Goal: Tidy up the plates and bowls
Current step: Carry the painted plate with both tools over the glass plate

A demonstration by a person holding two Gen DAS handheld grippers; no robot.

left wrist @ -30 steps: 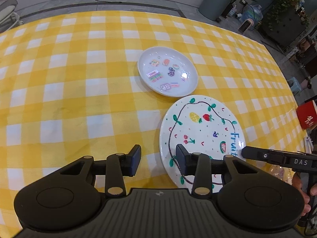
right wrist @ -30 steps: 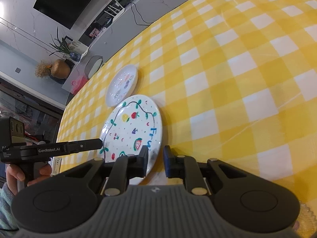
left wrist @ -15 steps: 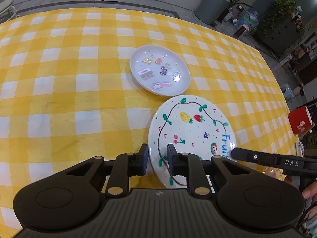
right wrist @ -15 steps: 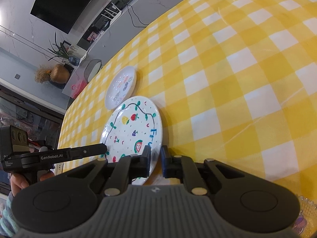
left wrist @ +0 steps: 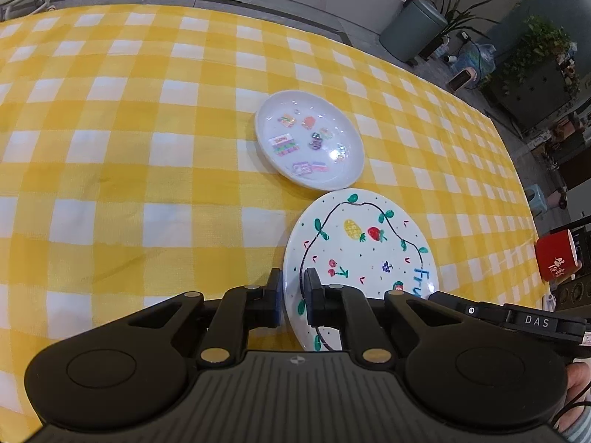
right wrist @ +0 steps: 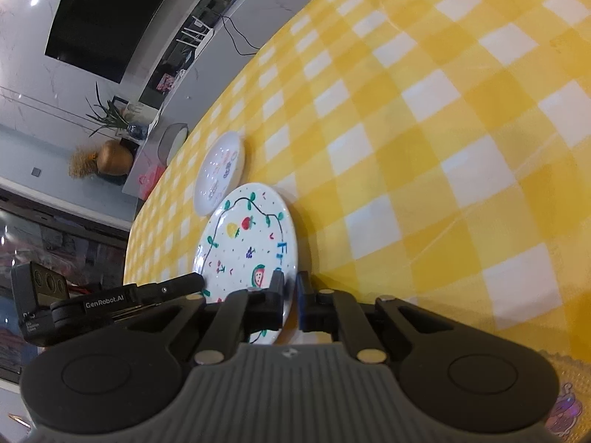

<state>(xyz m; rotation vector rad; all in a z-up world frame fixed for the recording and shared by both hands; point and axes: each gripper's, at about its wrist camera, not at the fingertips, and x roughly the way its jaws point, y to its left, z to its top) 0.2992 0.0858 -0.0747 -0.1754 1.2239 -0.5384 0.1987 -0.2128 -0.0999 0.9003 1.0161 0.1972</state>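
I count two plates on the worktop (left wrist: pixel 110 184). Neither holds loose contents; what I see on them is painted or stuck-on decoration.

1. Fruit plate (left wrist: pixel 369 243): white, with a dark vine loop, green leaves, a pineapple, a strawberry, cherries, grapes, a watermelon slice and blue lettering. It is the nearer plate.
2. Sticker plate (left wrist: pixel 310 140): white, shallow, with small coloured motifs across its well. It lies flat just beyond the fruit plate; their rims nearly meet, and I cannot tell whether they touch.

Gripper status:
- Left gripper (left wrist: pixel 293 293): fingers drawn close, pinching the near left rim of the fruit plate, one finger on each side of the rim.
- Right gripper (right wrist: pixel 290 297): fingers drawn close, pinching the near right rim of the same plate, next to the blue lettering.

From the right wrist view the fruit plate (right wrist: pixel 251 243) appears raised on the gripped side, with a shadow on the cloth beside it. The sticker plate (right wrist: pixel 221 170) sits behind it.

Other items: one red mug (left wrist: pixel 556 258) with white markings at the far right edge of the worktop.

Surface: a yellow and white checked tablecloth covers the worktop.

Room: a grey-green bin (left wrist: pixel 412 29) and potted plants stand on the floor past the worktop. In the right wrist view I see a large dark screen (right wrist: pixel 110 14) on a pale marble-look wall and a brown vase (right wrist: pixel 110 162) with dried stems.
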